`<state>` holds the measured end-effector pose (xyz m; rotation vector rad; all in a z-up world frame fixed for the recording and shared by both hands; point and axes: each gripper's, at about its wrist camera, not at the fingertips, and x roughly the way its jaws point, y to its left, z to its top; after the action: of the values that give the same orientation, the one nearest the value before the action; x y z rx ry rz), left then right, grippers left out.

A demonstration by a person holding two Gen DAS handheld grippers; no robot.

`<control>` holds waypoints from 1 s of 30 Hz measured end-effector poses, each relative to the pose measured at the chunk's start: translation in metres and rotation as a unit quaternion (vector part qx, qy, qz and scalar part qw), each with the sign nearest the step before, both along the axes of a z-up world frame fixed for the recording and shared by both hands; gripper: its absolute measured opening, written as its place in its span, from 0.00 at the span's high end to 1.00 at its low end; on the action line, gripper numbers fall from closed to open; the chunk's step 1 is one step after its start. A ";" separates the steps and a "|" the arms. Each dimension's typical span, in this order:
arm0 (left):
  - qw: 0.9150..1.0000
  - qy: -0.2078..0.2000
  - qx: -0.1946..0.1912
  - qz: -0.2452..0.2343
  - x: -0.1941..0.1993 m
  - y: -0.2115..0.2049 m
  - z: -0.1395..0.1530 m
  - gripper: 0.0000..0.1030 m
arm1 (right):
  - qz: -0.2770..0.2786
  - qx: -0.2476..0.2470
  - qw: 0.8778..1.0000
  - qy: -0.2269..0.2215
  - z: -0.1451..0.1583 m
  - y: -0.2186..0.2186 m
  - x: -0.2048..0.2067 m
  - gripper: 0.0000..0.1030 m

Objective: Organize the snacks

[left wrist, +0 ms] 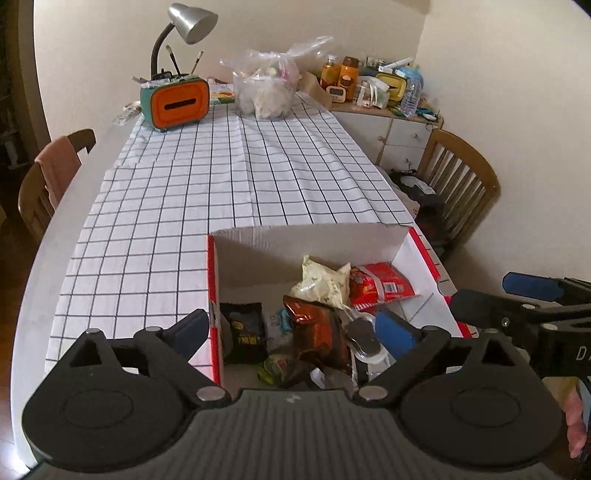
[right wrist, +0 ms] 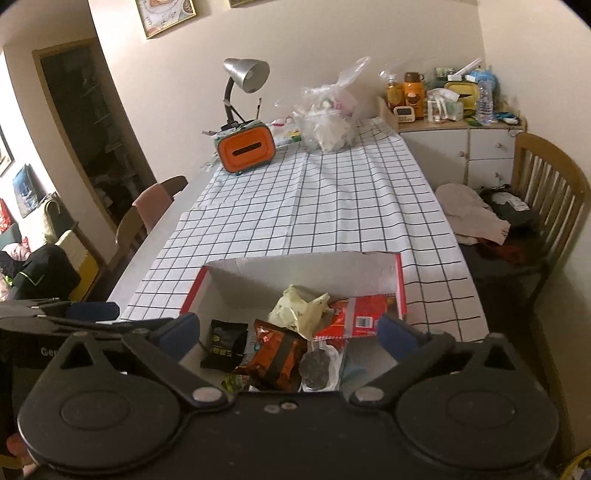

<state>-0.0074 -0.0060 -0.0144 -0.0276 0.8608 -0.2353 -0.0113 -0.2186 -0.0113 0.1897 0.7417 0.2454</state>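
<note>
A white cardboard box with red edges (left wrist: 317, 236) (right wrist: 400, 284) stands at the near end of the checked tablecloth. Inside lie several snack packets: a pale cream bag (left wrist: 325, 282) (right wrist: 299, 308), a red packet (left wrist: 384, 284) (right wrist: 364, 314), an orange-brown packet (left wrist: 317, 332) (right wrist: 275, 352) and a black packet (left wrist: 245, 332) (right wrist: 223, 343). My left gripper (left wrist: 293, 330) hangs open above the box, nothing between its blue pads. My right gripper (right wrist: 291, 332) is open over the box too, holding nothing. The right gripper's fingers (left wrist: 532, 288) show at the right edge of the left wrist view.
At the far end of the table stand an orange tissue box (left wrist: 177, 103) (right wrist: 245, 149), a desk lamp (left wrist: 192, 22) and a clear plastic bag (left wrist: 267, 88) (right wrist: 327, 122). Wooden chairs (left wrist: 458, 177) (right wrist: 546, 192) flank the table. A cluttered white cabinet (right wrist: 461, 144) stands at the back right.
</note>
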 end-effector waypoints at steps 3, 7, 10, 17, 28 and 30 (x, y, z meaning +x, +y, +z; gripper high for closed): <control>1.000 0.004 -0.003 -0.003 -0.003 -0.003 -0.003 0.06 | -0.010 -0.007 1.000 -0.008 0.000 0.000 -0.004 0.00; 1.000 0.012 0.000 -0.005 -0.006 -0.006 -0.007 0.06 | -0.012 -0.003 1.000 -0.013 -0.002 0.001 -0.011 0.00; 1.000 0.014 0.002 -0.005 -0.008 -0.007 -0.008 0.06 | -0.013 0.002 1.000 -0.006 -0.004 0.002 -0.015 0.00; 1.000 0.014 0.006 -0.006 -0.011 -0.008 -0.008 0.06 | -0.034 -0.003 0.999 -0.023 0.001 0.000 -0.025 0.00; 1.000 0.013 0.008 -0.010 -0.012 -0.010 -0.007 0.06 | -0.039 0.006 0.999 -0.014 -0.002 -0.004 -0.023 0.00; 1.000 0.013 0.009 -0.011 -0.013 -0.011 -0.007 0.06 | -0.037 0.007 0.999 -0.013 -0.002 -0.004 -0.024 0.00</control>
<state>-0.0201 -0.0170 -0.0212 -0.0041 0.8896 -0.2480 -0.0350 -0.2222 -0.0138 0.2271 0.7049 0.1822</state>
